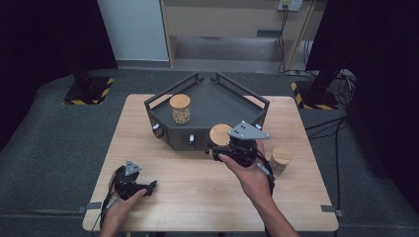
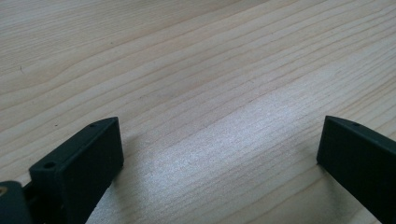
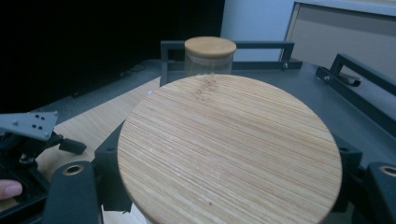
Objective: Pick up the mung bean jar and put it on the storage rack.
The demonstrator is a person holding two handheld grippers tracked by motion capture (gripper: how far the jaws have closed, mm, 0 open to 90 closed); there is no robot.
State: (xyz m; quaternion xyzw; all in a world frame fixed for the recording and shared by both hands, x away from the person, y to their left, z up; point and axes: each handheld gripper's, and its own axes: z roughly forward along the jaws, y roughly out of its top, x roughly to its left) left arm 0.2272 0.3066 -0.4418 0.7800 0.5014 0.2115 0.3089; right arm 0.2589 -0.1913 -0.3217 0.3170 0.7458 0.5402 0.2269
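My right gripper (image 1: 222,144) is shut on a glass jar with a round wooden lid (image 1: 220,134), holding it at the front edge of the dark grey railed tray (image 1: 225,96). In the right gripper view that lid (image 3: 229,140) lies between the two jaws. A second lidded jar (image 1: 180,109) with pale round pieces inside stands in the tray's left part, and appears as the far jar (image 3: 210,55). A third lidded jar (image 1: 281,159) stands on the table to the right. My left gripper (image 1: 132,183) rests low at the table's front left, open over bare wood (image 2: 219,140).
The wooden table (image 1: 197,187) is bare in front of the tray. The tray has raised rails (image 3: 364,70) along its sides. Dark floor, stand bases with striped tape (image 1: 89,91) and cables (image 1: 341,79) lie beyond the table.
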